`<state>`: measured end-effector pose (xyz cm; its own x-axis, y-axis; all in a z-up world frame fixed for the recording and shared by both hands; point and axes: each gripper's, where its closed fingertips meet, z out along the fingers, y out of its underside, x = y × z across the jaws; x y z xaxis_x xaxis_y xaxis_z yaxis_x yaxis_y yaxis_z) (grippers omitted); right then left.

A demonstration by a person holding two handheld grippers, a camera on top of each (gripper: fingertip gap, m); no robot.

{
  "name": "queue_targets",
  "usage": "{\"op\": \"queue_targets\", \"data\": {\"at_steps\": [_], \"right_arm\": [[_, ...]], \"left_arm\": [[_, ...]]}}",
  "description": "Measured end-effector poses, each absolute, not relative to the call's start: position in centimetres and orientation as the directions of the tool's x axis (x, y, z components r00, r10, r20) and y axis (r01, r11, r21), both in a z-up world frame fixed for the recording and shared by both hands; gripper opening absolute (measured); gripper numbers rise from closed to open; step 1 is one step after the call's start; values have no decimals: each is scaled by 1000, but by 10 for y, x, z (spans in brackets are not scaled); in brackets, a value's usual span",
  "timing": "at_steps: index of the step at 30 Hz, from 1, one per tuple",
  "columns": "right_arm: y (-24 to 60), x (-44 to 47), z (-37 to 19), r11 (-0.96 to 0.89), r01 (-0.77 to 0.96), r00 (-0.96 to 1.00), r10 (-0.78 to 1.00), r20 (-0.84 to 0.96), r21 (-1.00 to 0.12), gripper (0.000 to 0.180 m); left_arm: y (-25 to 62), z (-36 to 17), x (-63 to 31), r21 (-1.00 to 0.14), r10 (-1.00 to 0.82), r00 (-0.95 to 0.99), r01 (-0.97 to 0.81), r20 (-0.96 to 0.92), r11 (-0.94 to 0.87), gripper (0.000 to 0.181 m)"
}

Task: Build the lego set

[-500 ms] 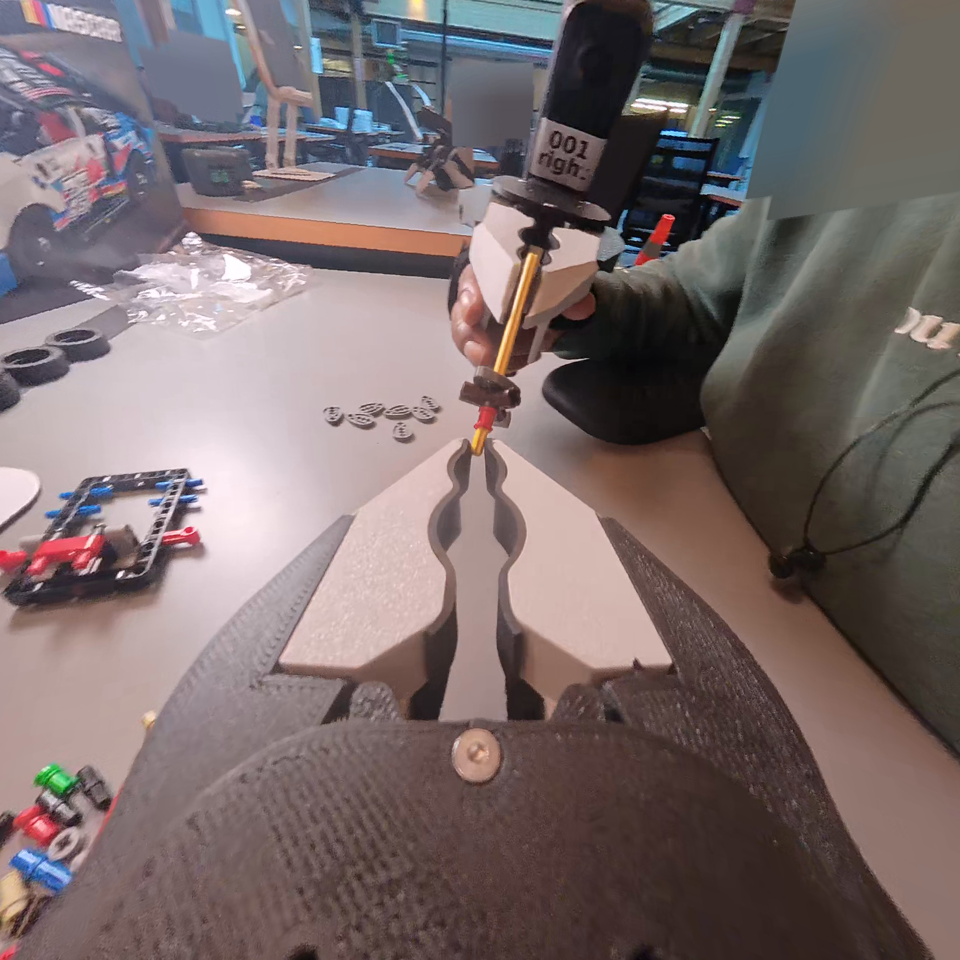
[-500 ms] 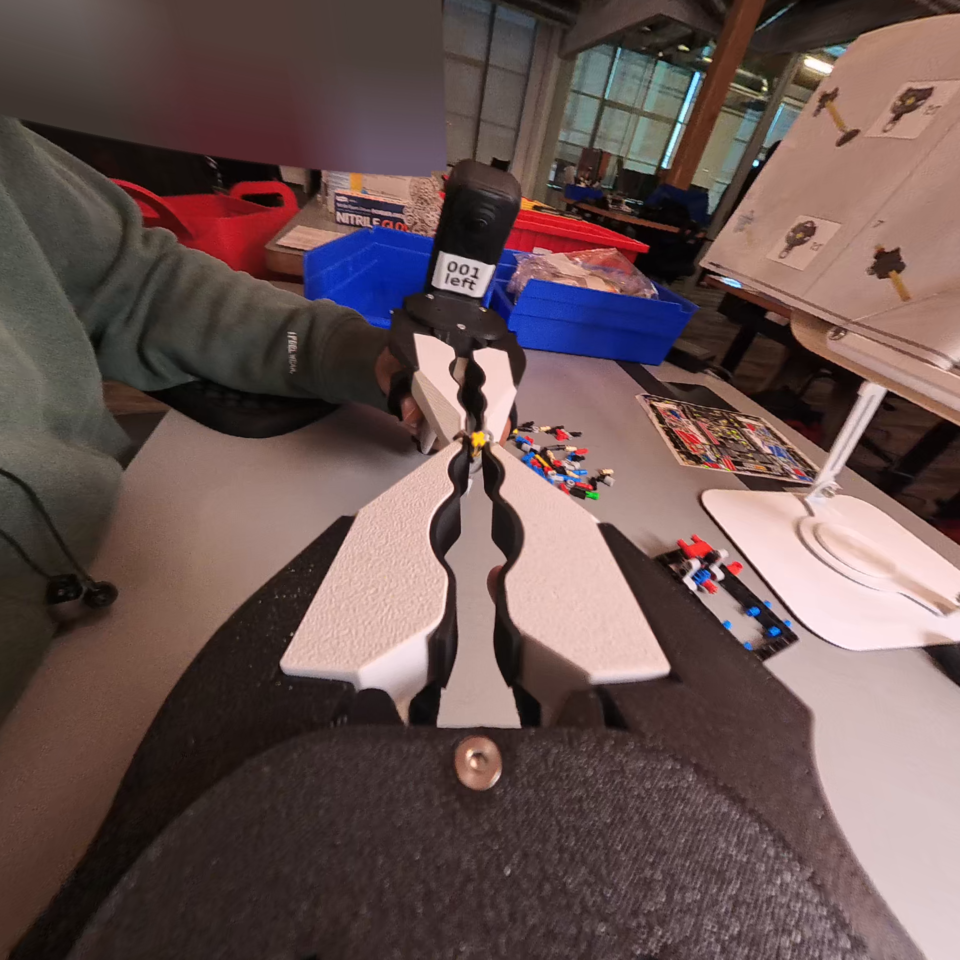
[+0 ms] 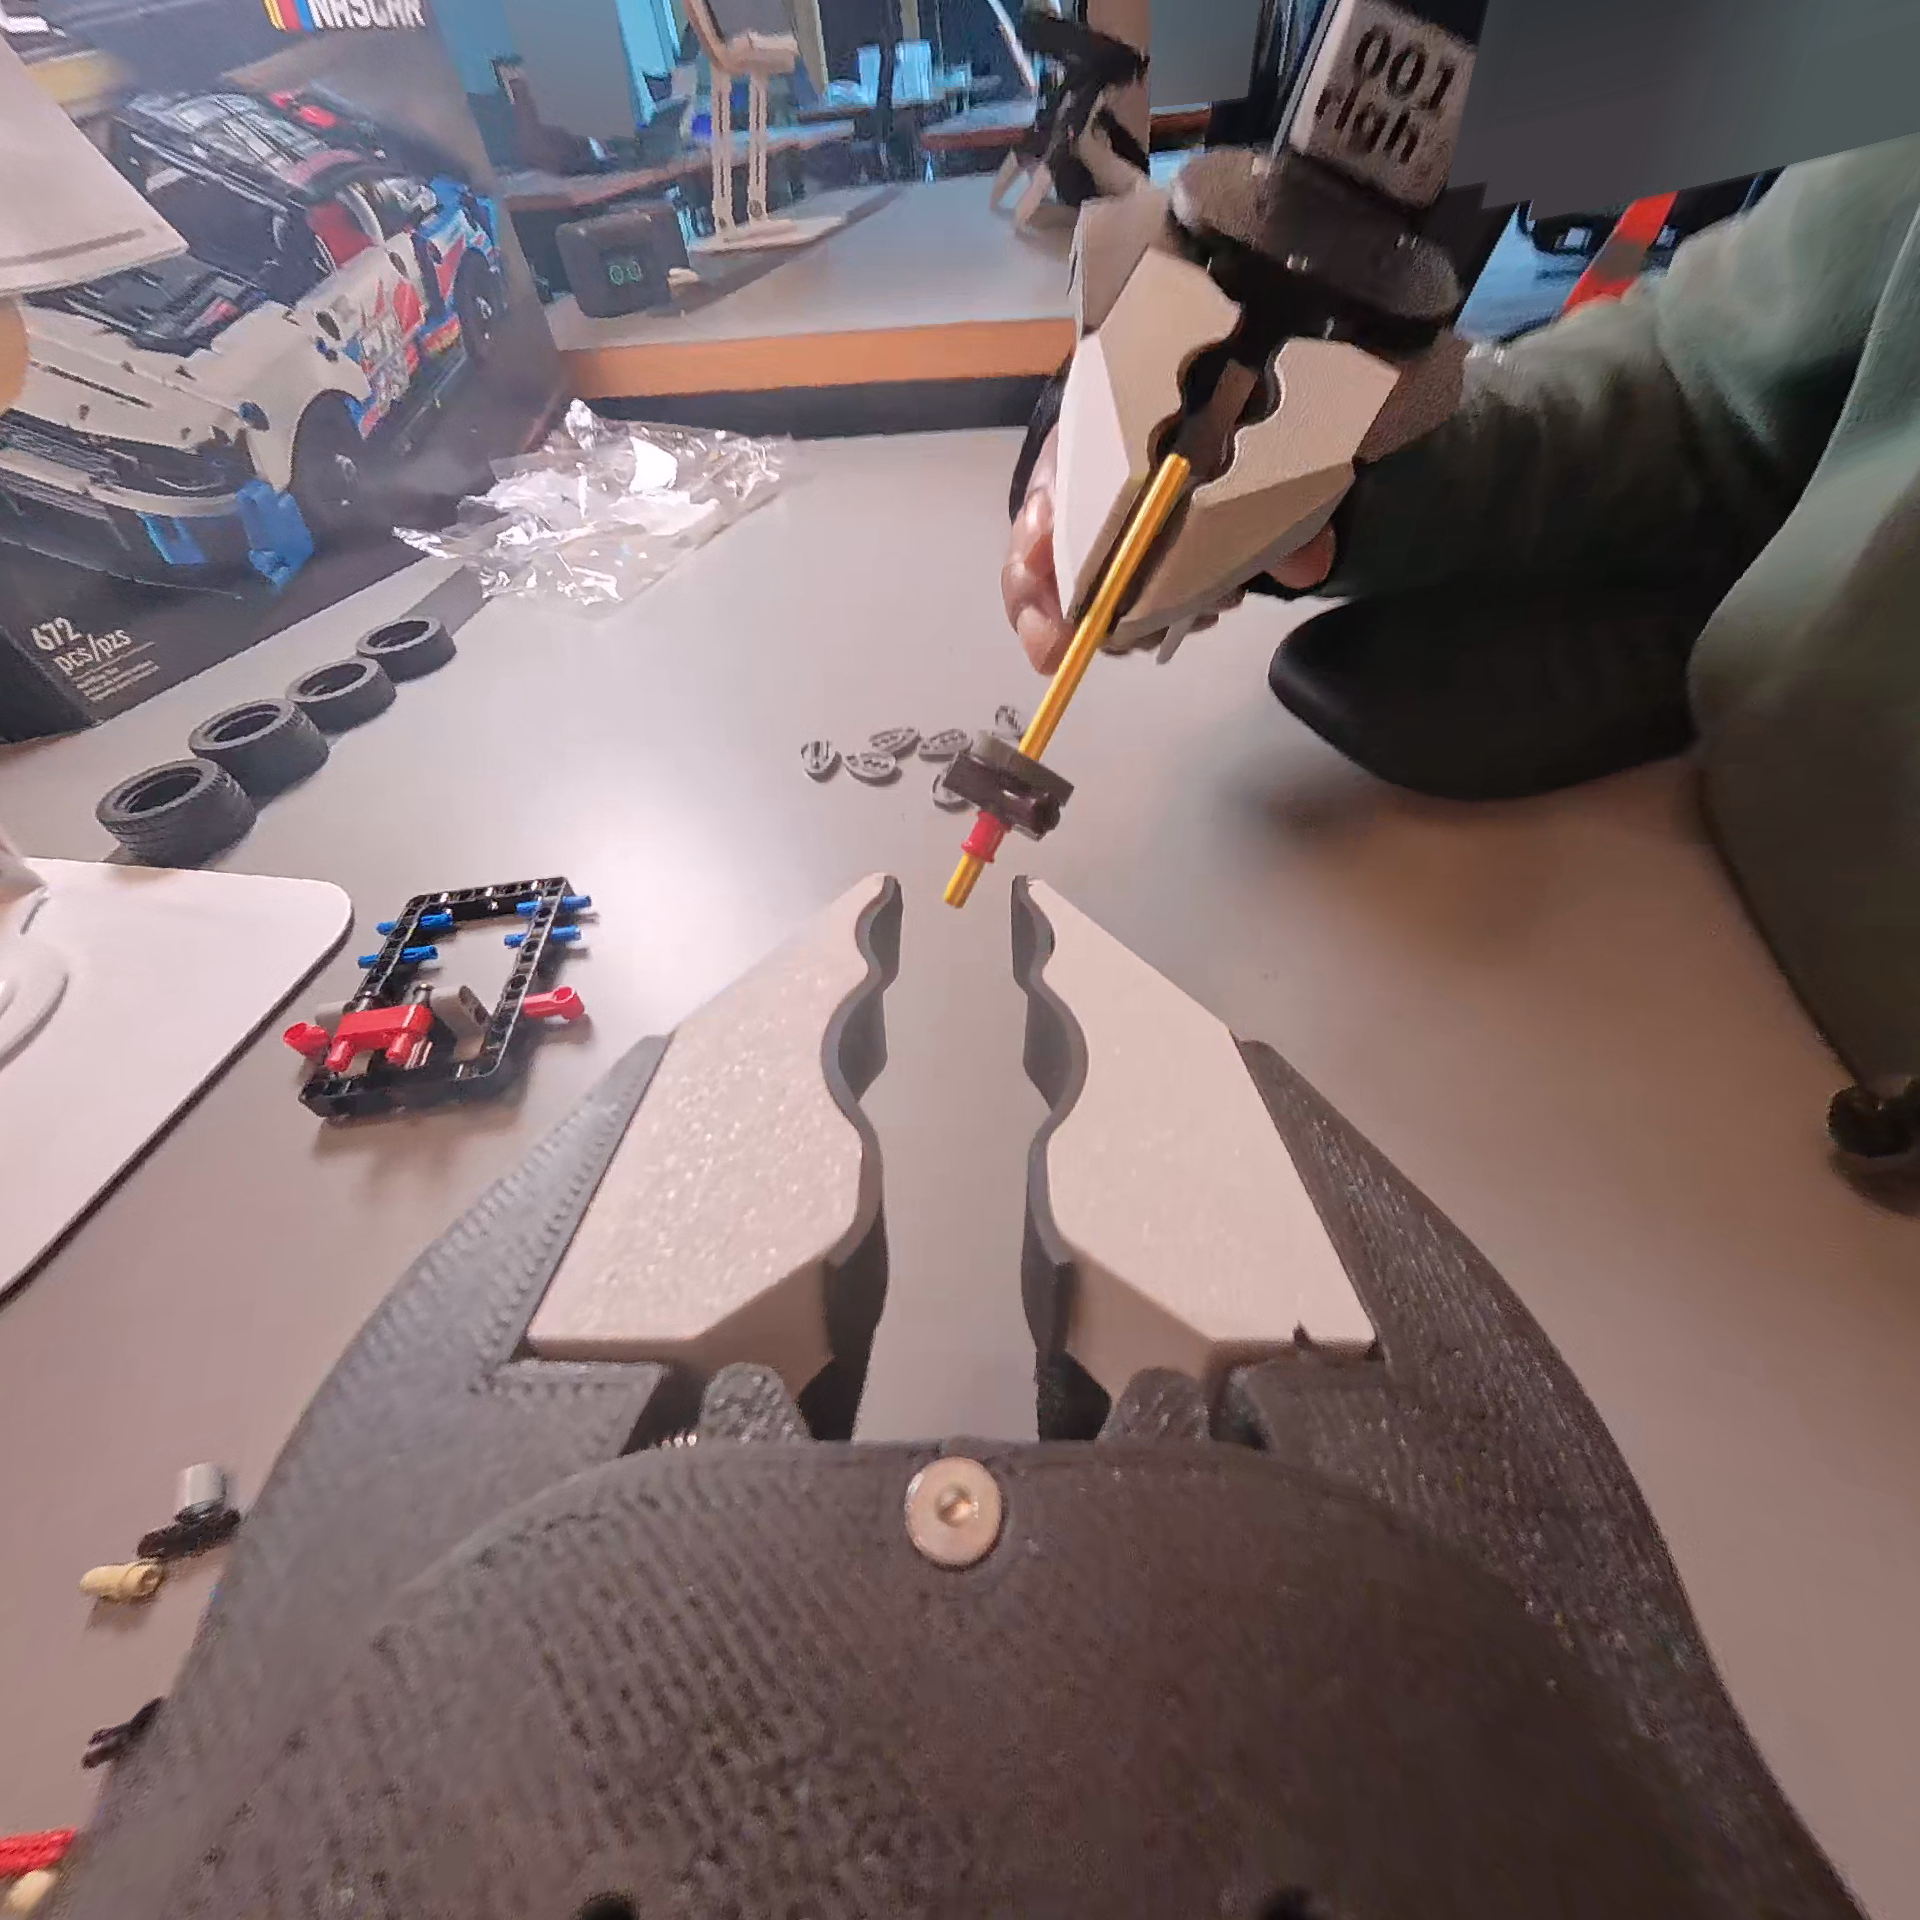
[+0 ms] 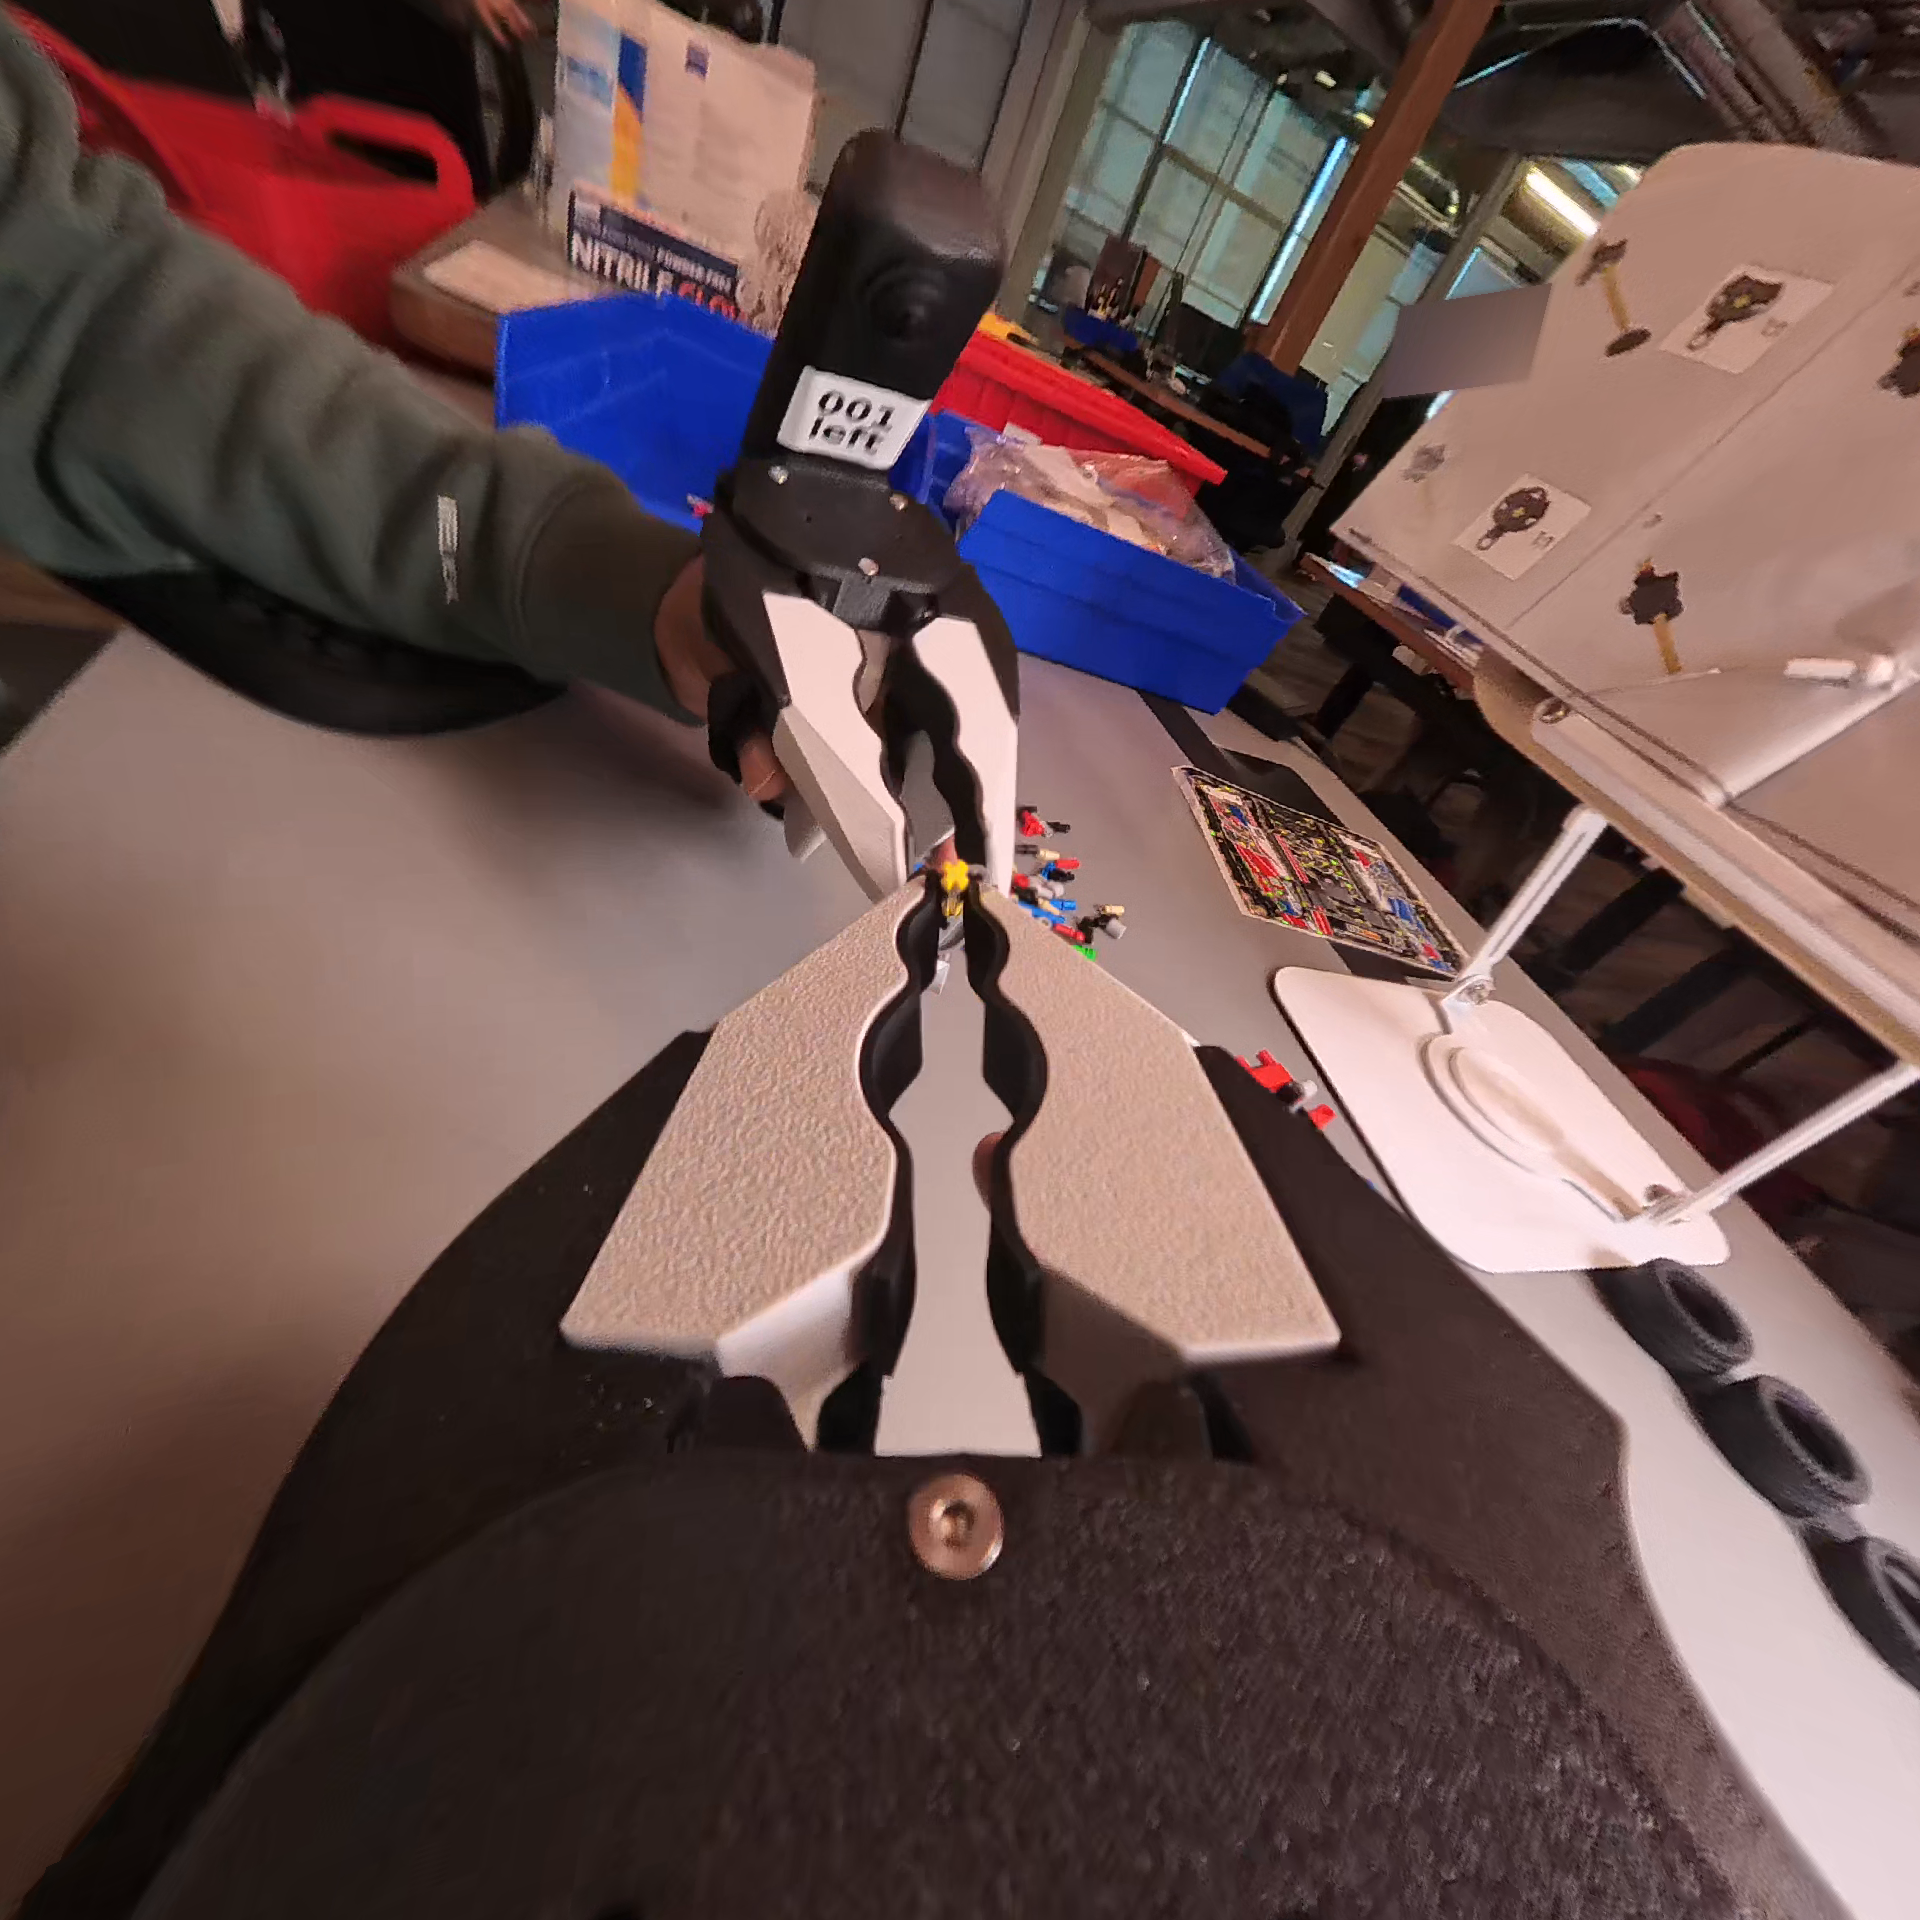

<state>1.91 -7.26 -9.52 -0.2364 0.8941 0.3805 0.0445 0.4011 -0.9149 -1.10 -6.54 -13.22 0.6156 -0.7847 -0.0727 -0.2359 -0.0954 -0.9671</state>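
My right gripper [image 4: 951, 902] is shut on a yellow axle [image 3: 1107, 613] and holds it slanting down above the table. A dark brown piece [image 3: 1008, 784] and a red bush [image 3: 982, 831] sit on the axle's lower part. My left gripper [image 3: 956, 891] is open, and the axle's lower tip lies between its fingertips without touching them. In the right wrist view only the axle's yellow end [image 4: 951, 876] shows at my fingertips, with the left gripper [image 4: 940, 862] facing it. The right gripper [image 3: 1138, 618] shows in the left wrist view.
A black frame with blue pins and red parts [image 3: 447, 997] lies left. Several tyres [image 3: 260, 738], grey oval pieces [image 3: 883, 753], a plastic bag [image 3: 603, 509] and the set's box [image 3: 239, 312] lie beyond. Loose parts [image 4: 1060, 894], a sticker sheet [image 4: 1320, 873] and the booklet stand's base [image 4: 1475, 1122] lie right. Spacing between my two grippers at the tips: around 6 cm.
My left gripper has opened and let go of the axle's tip. The right gripper has tilted the axle and drawn it slightly away.
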Motion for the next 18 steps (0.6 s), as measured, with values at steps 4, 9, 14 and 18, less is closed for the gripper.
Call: {"op": "queue_targets", "data": {"at_steps": [4, 9, 14, 18], "right_arm": [[-87, 20, -107, 515, 39, -293, 825, 482, -857, 2], [-97, 23, -112, 601, 14, -330, 758, 564, -799, 2], [-84, 23, -94, 565, -17, -233, 800, 553, -825, 6], [-77, 24, -82, 523, -36, -182, 835, 520, -852, 13]], "left_arm": [[-69, -147, -4, -940, -803, 580, -333, -137, -80, 15], [-77, -156, 7, -911, -833, 515, -412, -203, -33, 7], [-70, -137, 3, -903, -763, 559, -424, -325, 73, 4], [-62, -125, -7, -889, -685, 613, -443, -393, 113, 4]]}}
